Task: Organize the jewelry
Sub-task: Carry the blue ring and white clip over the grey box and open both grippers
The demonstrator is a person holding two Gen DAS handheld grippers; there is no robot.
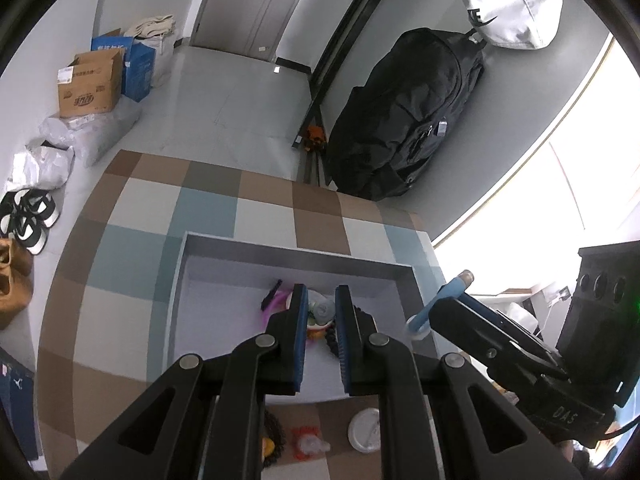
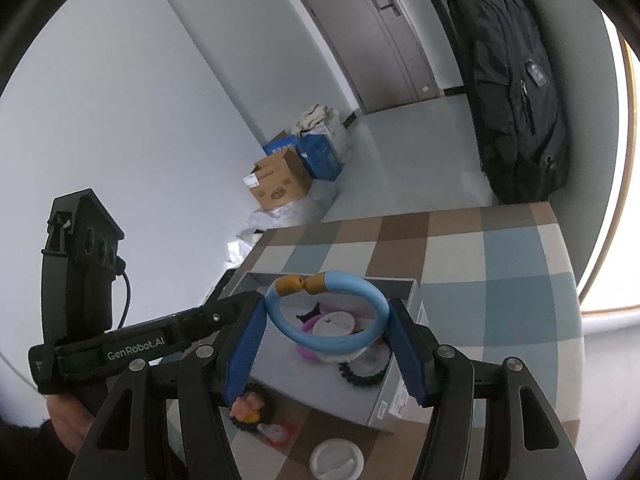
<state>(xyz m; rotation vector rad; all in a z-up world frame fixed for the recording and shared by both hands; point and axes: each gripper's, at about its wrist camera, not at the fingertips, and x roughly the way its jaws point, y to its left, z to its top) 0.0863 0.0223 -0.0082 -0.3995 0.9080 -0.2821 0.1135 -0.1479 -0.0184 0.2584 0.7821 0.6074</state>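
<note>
A grey open box (image 1: 200, 280) (image 2: 394, 396) stands on the checkered table and holds several pieces of jewelry (image 1: 320, 312) (image 2: 332, 326), among them a black beaded bracelet (image 2: 362, 378). My right gripper (image 2: 328, 320) is shut on a light blue bangle with gold caps (image 2: 304, 336) and holds it above the box; it also shows at the right of the left wrist view (image 1: 440, 300). My left gripper (image 1: 321, 296) is open and empty over the box, its fingers astride the pile.
On the table in front of the box lie a white round piece (image 1: 365, 428) (image 2: 336, 460), a red-and-white piece (image 1: 306, 442) and a dark beaded piece with yellow (image 1: 270, 440) (image 2: 250, 404). A black backpack (image 1: 404, 116) stands behind the table. Cardboard boxes (image 1: 90, 84) sit on the floor.
</note>
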